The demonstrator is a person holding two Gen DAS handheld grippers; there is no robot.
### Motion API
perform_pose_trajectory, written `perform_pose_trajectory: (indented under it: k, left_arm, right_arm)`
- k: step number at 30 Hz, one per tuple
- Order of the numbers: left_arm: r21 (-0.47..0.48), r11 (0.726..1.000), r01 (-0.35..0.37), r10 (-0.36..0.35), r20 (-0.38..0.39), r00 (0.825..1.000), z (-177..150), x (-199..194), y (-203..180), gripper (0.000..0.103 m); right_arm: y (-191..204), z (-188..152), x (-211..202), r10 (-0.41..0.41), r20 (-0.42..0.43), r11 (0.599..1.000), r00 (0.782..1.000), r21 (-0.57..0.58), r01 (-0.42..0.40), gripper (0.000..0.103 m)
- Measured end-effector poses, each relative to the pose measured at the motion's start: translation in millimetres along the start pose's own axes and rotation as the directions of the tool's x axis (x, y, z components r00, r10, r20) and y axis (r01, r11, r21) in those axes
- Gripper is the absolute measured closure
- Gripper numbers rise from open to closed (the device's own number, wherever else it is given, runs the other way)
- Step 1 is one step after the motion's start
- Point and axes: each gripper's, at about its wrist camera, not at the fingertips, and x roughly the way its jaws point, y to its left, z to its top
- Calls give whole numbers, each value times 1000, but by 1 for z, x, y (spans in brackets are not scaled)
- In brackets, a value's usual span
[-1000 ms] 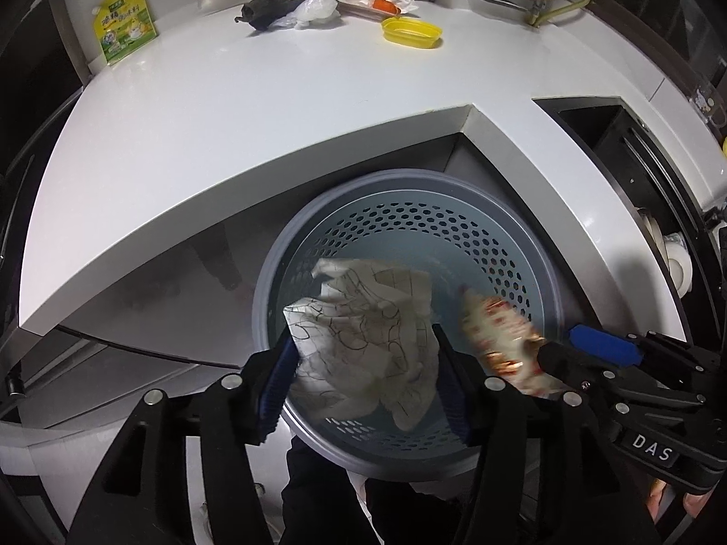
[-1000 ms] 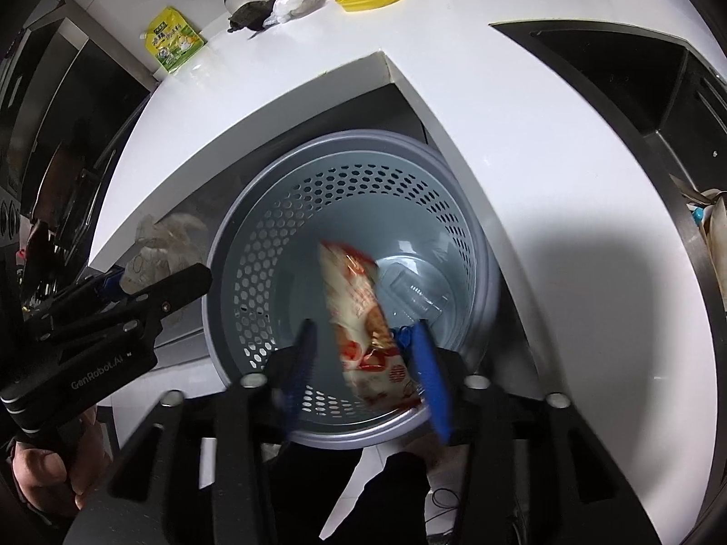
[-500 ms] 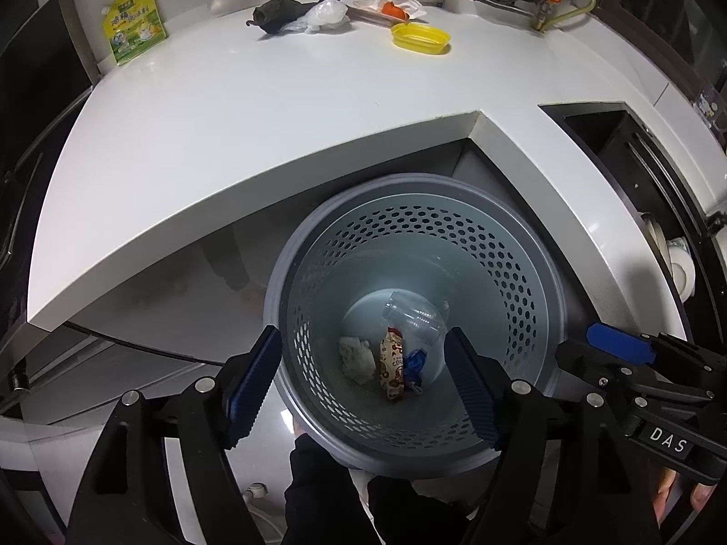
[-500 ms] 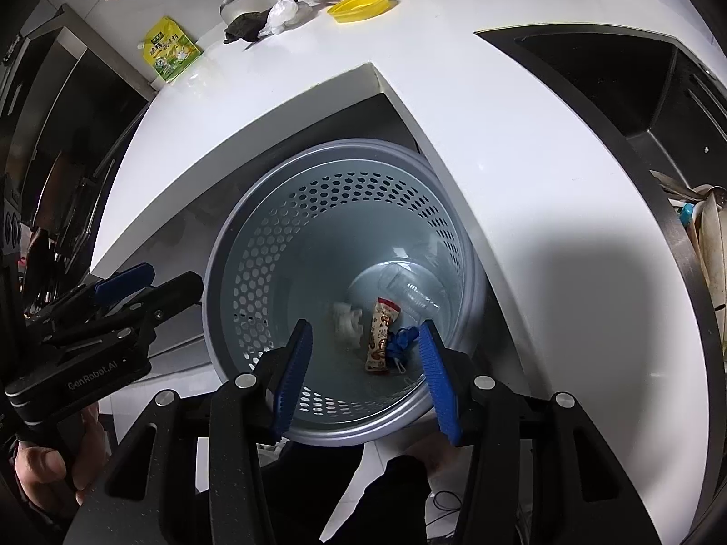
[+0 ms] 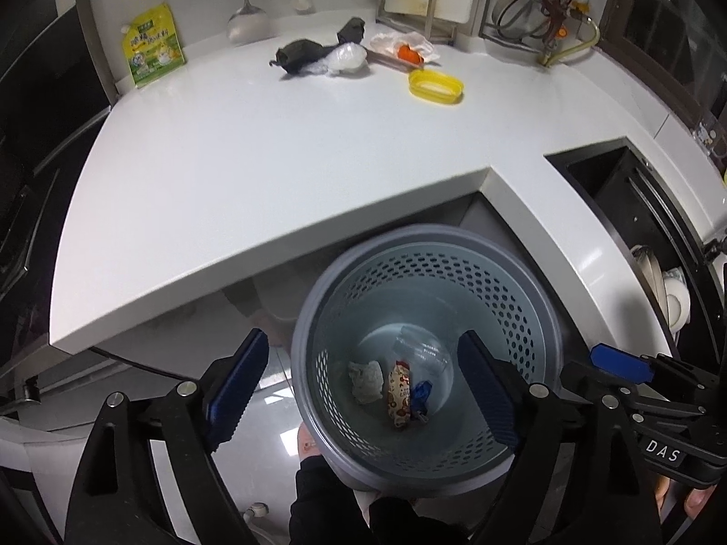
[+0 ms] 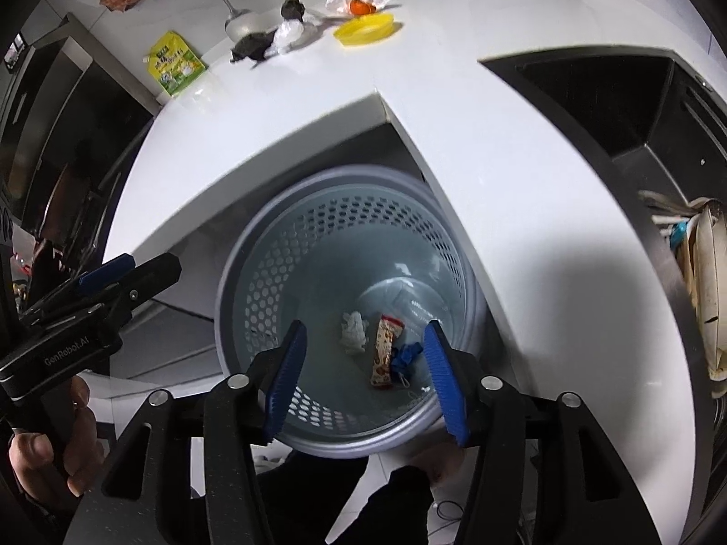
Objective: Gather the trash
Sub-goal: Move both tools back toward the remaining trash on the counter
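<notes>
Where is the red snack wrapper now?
In both wrist views, the red snack wrapper lies at the bottom of the grey bin, between the crumpled tissue and a blue scrap.

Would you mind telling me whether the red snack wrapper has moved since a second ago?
Yes. The red snack wrapper has dropped from between the right gripper fingers, whose jaws have just been opening, to the bottom of the bin.

The right gripper (image 6: 365, 377) hangs over the round gray bin (image 6: 254, 272). Its blue jaws have just been opening, and nothing is between them. Down in the bin lie a white crumpled paper (image 6: 353, 331), a red snack wrapper (image 6: 384, 352) and a blue scrap (image 6: 405, 358). At 9 o'clock is the left gripper (image 6: 109, 272).
</notes>
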Motion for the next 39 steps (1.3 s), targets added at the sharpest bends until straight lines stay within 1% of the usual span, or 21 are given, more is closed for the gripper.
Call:
perform_pose_trajectory:
  k: [3,6,7,11,15,25,32,39]
  left_arm:
    - [0,1000,-1,1,25,1000,9,-5,5,15]
    - [2,1000,-8,8,48,999,20,-10,10,12]
    - [2,1000,-9,8,54,998,23,-11,11,11]
    - [1,1000,-14,14,85,996,39,-17,22,9]
    - [-5,1000,-17,18,110,994,55,-20,33,8]
    - [-1,1000,-2,2,156,988,93,-20,52,8]
    - [-1,1000,13,-12,164,986,113,-9,68,8]
    - [33,999,21,-26,173,985,139,4,83,8]
  right_arm:
    - [4,10,-3,-4,19,1000,1000,-3,4,48]
    - [7,19,-7,-10,40,1000,999,3,10,43]
    - [7,22,-7,-10,45,1000,999,8,9,41]
    - [13,36,-9,-10,59,1000,998,21,9,40]
    - [20,53,-12,-20,88,1000,996,25,18,36]
    - [37,93,-1,-41,96,999,995,29,39,35]
    - [44,124,7,-63,112,997,992,41,59,34]
    - [45,156,24,-80,133,994,988,81,70,33]
